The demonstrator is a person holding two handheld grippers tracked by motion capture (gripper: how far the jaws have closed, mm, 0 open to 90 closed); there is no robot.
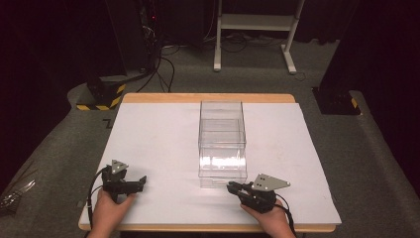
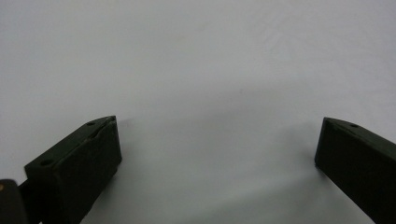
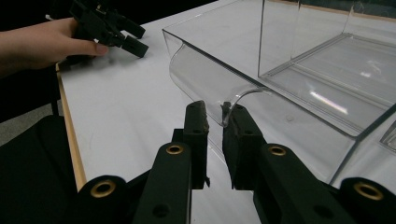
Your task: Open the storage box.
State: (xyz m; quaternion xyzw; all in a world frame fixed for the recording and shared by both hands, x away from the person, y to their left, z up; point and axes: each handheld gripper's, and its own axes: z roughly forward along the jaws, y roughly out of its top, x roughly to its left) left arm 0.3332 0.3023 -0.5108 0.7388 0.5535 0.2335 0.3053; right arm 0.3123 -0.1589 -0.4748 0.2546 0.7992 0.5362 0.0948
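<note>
A: Status? What's the work here?

B: Looks like pulling the drawer [image 1: 222, 171] out of the clear plastic box [image 1: 221, 124] in the middle of the white table [image 1: 153, 139]. The drawer is at the near end of the box and sticks out toward the person, so I'd call it partly open. How far it has to come, can't tell.

A: Right tool?

B: Right gripper [image 3: 215, 116] has its jaws nearly together, clamped on the curved front lip of the drawer; the lip's edge runs down between the two tips. From the high view it lies low and about level at the near right of the table, pointing left at the drawer front, with the hand [image 1: 270, 220] behind it.

A: Left one?

B: Left gripper [image 1: 140, 183] is idle at the near left, well apart from the box. Jaws wide apart, nothing between them, just bare table in its own view. The hand [image 1: 110, 210] holds it low, tips pointing right.

A: What's left?

B: My guess: finish the pull, or let go. Drawer looks empty.
</note>
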